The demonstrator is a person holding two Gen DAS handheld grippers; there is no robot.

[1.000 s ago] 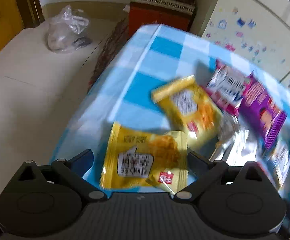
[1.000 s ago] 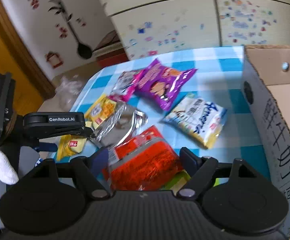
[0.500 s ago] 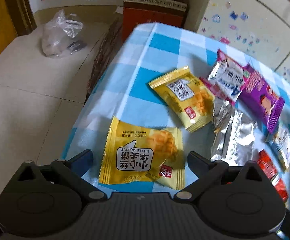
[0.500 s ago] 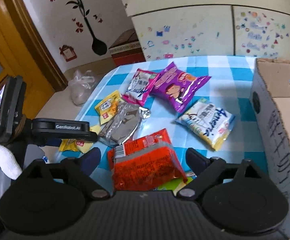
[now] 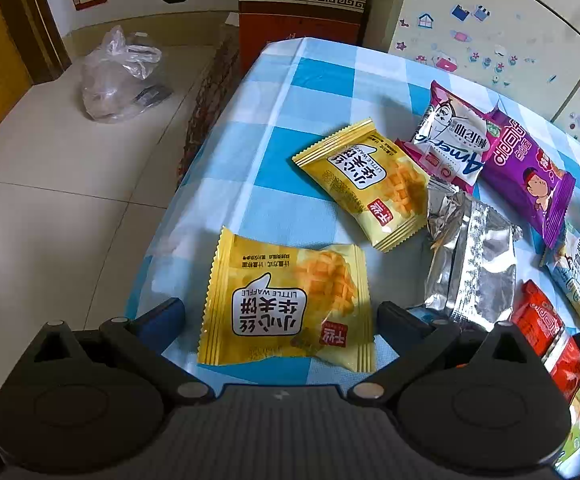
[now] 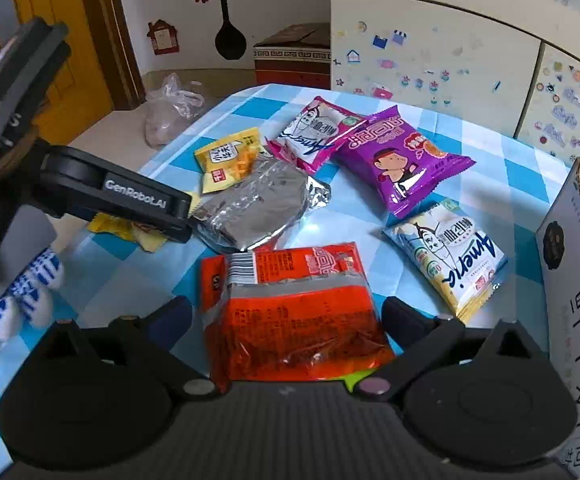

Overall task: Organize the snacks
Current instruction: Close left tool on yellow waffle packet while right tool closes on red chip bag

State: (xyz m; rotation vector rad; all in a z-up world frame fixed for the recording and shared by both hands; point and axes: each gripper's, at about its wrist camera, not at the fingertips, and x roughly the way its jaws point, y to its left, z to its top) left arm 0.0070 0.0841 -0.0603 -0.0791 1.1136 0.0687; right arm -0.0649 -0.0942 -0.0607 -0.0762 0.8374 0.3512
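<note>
Snack packets lie on a blue-and-white checked tablecloth (image 5: 314, 92). My left gripper (image 5: 280, 312) is open, low over the table's near corner, and a yellow waffle packet (image 5: 286, 304) lies flat between its fingers. In the right wrist view, my right gripper (image 6: 286, 312) has its jaws opening wide. A red packet (image 6: 294, 320) lies between them with a gap on each side. The left gripper (image 6: 178, 220) shows there from the side, held by a gloved hand (image 6: 18, 292). A cardboard box (image 6: 570, 280) stands at the right.
Further back lie a second yellow waffle packet (image 5: 364, 184), a silver foil packet (image 5: 470, 264), a pink-and-white packet (image 5: 446, 140), a purple packet (image 5: 530, 176) and a white-and-blue packet (image 6: 450, 256). The table's edge drops to a tiled floor (image 5: 50, 200) with a plastic bag (image 5: 118, 76). A cabinet stands behind.
The right jaws have spread apart from the red packet, which now lies loose between them, and the right gripper has rolled. The left gripper has hardly moved over the yellow packet.
</note>
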